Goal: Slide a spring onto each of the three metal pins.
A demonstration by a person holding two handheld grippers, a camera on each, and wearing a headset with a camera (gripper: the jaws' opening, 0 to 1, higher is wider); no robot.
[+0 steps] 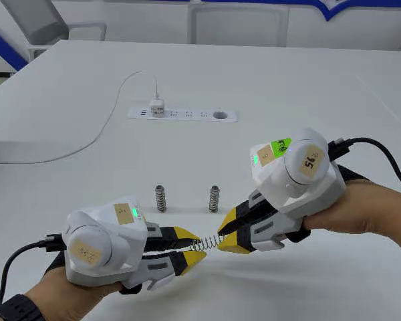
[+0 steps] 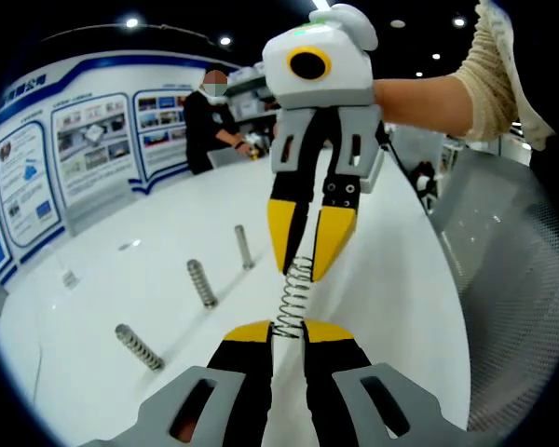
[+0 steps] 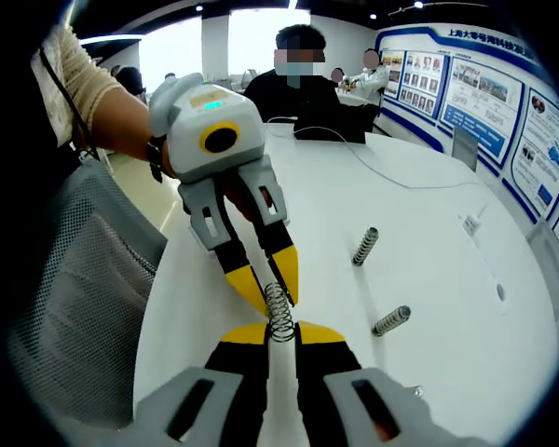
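Metal pin (image 2: 245, 247) bare in left gripper view, two sprung pins (image 2: 201, 282) nearer.

Lighting is bright, even and diffuse, coming from overhead. The white table (image 1: 267, 80) runs near blown-out in the head view, with no hard glare. Shadows are soft, just faint grey under my left gripper (image 1: 199, 246) and right gripper (image 1: 222, 239). The spring (image 1: 207, 242) between them reads slightly soft.

Both gripper views have heavy fisheye, and straight edges bow toward the rim. In the left gripper view the wall panels (image 2: 84, 140) are soft and the ceiling spots (image 2: 130, 22) show as small white dots. In the right gripper view the bright strip (image 3: 252, 28) at the top clips to white.
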